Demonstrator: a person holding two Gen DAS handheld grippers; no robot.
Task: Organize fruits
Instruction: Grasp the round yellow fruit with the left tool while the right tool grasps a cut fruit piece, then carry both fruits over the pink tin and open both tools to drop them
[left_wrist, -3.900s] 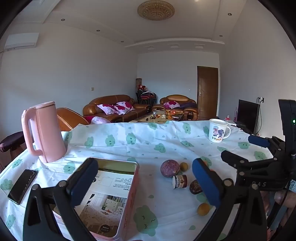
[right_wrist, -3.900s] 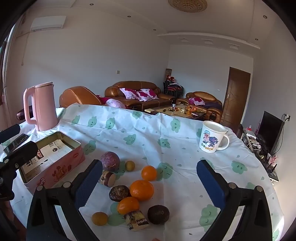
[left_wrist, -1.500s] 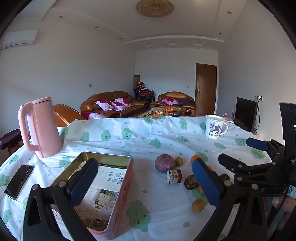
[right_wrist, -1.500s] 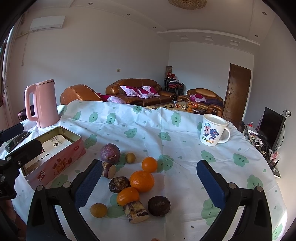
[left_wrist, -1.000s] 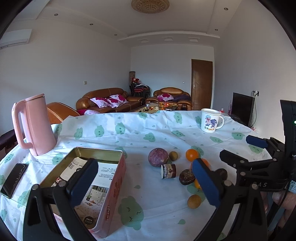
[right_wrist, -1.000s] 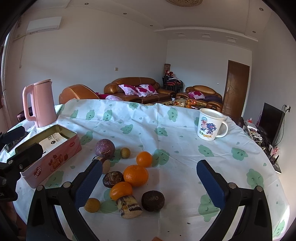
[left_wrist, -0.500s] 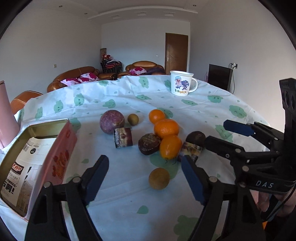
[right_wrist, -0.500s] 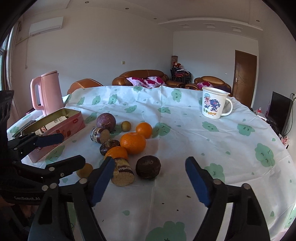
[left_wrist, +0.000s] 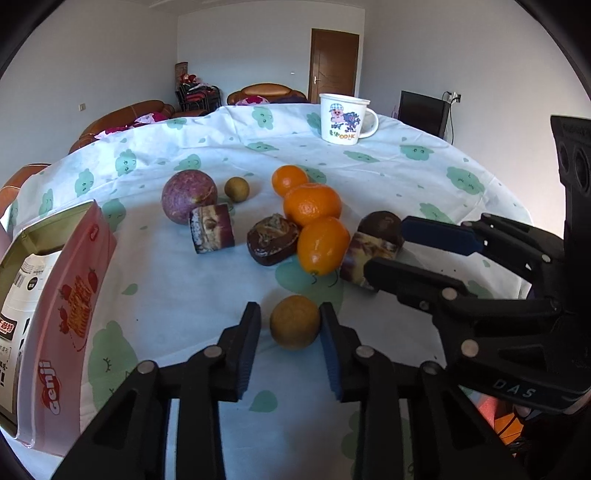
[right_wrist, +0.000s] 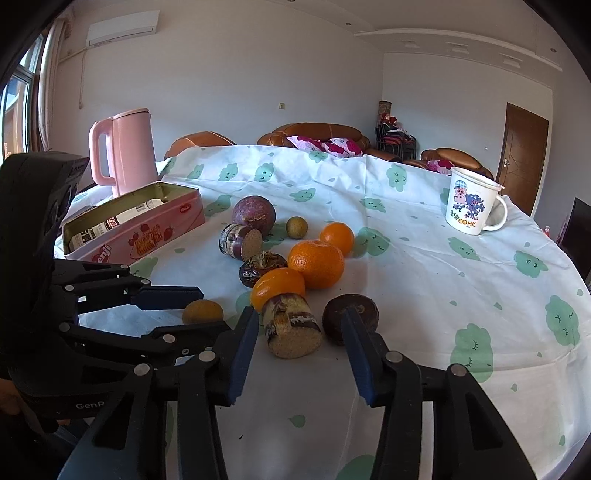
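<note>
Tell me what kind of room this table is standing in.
Most likely a home living room: brown leather sofas with pink cushions stand behind the table, a television sits by the wall, and an air conditioner hangs high up.

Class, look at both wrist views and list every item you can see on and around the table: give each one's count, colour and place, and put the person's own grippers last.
Oranges: three, orange, clustered mid-table.
Purple round fruit: one, purple, behind the cluster on the tin's side.
Small round fruits: two, yellow-brown, one between the left gripper's fingers, one beside the purple fruit.
Dark round fruit: one, dark brown, near the right gripper.
Dark wrinkled fruit: one, brown, against the oranges.
Cut cylinder pieces: two, purple-tan, one near each side of the cluster.
Tin box: one, pink, open, left of the fruit.
Kettle: one, pink, behind the tin.
Mug: one, white with cartoon print, far right.
Tablecloth: one, white with green clouds.
Left gripper: black with blue pads, open around the small fruit.
Right gripper: same, open around a cut piece.
</note>
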